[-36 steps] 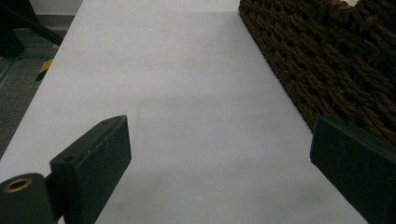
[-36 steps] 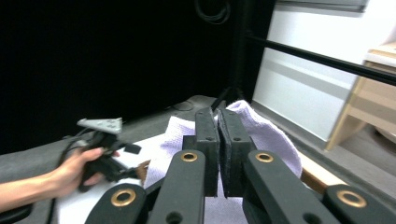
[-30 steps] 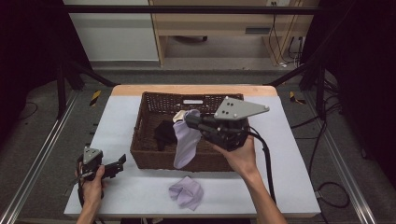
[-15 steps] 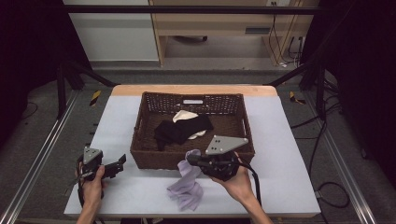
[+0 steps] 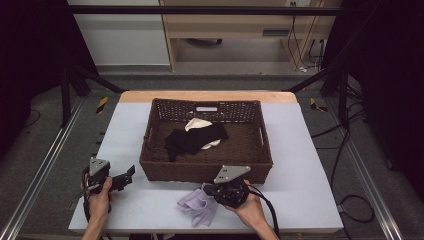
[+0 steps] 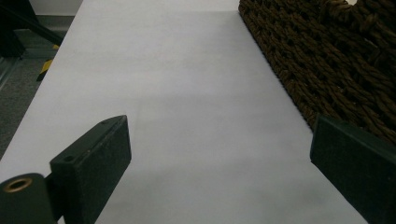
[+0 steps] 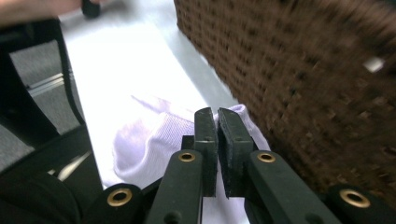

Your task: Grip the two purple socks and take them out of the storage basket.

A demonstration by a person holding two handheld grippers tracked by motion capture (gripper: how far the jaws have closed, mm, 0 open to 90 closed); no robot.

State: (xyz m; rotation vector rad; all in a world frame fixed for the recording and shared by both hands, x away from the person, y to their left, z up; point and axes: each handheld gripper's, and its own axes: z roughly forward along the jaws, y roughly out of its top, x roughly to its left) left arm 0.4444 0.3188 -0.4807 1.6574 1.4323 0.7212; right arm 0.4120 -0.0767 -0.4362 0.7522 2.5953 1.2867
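Socks: lilac pair (image 5: 199, 206) lies on white worktop (image 5: 310, 165) just in front of wicker basket (image 5: 150, 145), touching right hand-held gripper (image 7: 217, 122), jaws together, pinching sock fabric at its right end. Long axis runs roughly left-right. Left hand-held gripper (image 6: 219, 154), jaws wide apart, nothing between, sits well left of basket. Black sock (image 5: 192, 140) and cream one (image 5: 197, 123) in basket. Dim room, dark frame around.

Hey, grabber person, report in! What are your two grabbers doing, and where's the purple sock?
Right gripper shut on purple sock, low on table before basket. Left gripper open, empty, beside basket. Black and white cloths in basket. Nothing blocking.
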